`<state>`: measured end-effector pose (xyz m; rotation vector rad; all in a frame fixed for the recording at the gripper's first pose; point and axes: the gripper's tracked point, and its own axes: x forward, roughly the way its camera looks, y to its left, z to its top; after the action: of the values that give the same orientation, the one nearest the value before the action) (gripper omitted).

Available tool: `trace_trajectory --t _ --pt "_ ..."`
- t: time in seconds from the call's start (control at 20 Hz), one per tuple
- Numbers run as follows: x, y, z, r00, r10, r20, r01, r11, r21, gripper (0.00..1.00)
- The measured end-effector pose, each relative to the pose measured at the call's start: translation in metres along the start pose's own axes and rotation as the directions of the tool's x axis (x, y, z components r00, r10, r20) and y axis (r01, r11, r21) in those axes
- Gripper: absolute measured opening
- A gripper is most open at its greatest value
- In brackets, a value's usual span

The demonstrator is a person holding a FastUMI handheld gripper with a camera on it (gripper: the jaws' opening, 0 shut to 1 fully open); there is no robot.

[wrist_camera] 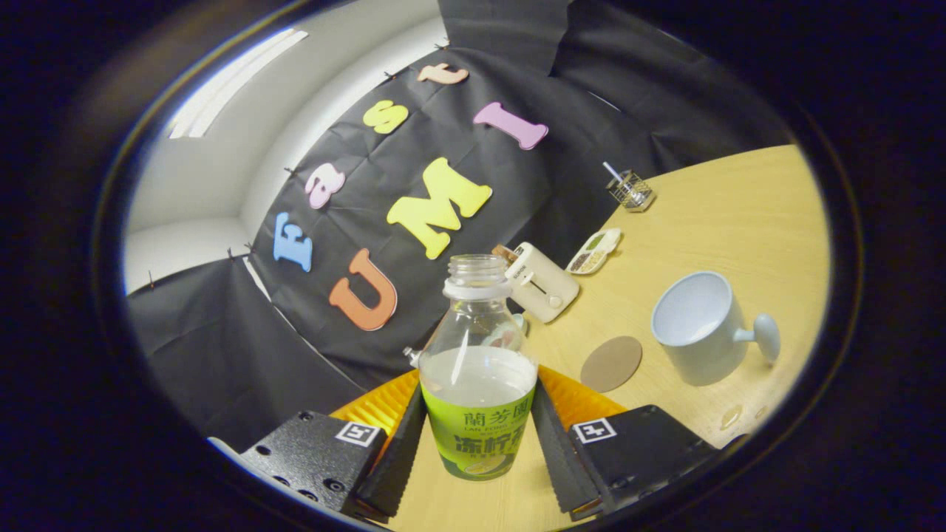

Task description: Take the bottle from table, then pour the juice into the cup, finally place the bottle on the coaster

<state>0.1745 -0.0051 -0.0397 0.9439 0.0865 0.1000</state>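
Gripper view. Pale wooden table [724, 214] before a black cloth wall, the whole scene tilted. Gripper [479, 436]: both fingers clamped on the labelled lower body of the bottle [479, 369], which stood between them, uncapped, roughly half full of cloudy juice. Cup [698, 325]: white, mouth open toward the camera, beyond the fingers. Coaster [611, 363]: round, brown, bare, between bottle and cup. Further back: cream toaster [542, 283], small dish [593, 251], wire basket [630, 191].

Step judged: bottle taken, carry toward the cup under way; pour not begun. Next move called for bringing the neck over the cup's mouth, then tipping slowly so the juice lands inside.
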Motion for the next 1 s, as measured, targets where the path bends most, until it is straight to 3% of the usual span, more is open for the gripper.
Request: trace_trajectory --t 0.25,0.5,0.8,1.0 --pt "-0.006 -0.005 0.022 0.998 0.032 0.05 -0.04 0.984 0.172 0.8" --pt "-0.005 -0.006 0.019 0.998 0.064 -0.001 -0.061 0.96 0.275 0.8" --pt "-0.005 0.001 0.023 0.99 0.138 0.008 -0.127 0.886 0.446 0.79" --pt "-0.005 -0.004 0.03 0.989 0.147 0.006 -0.13 0.854 0.504 0.8"
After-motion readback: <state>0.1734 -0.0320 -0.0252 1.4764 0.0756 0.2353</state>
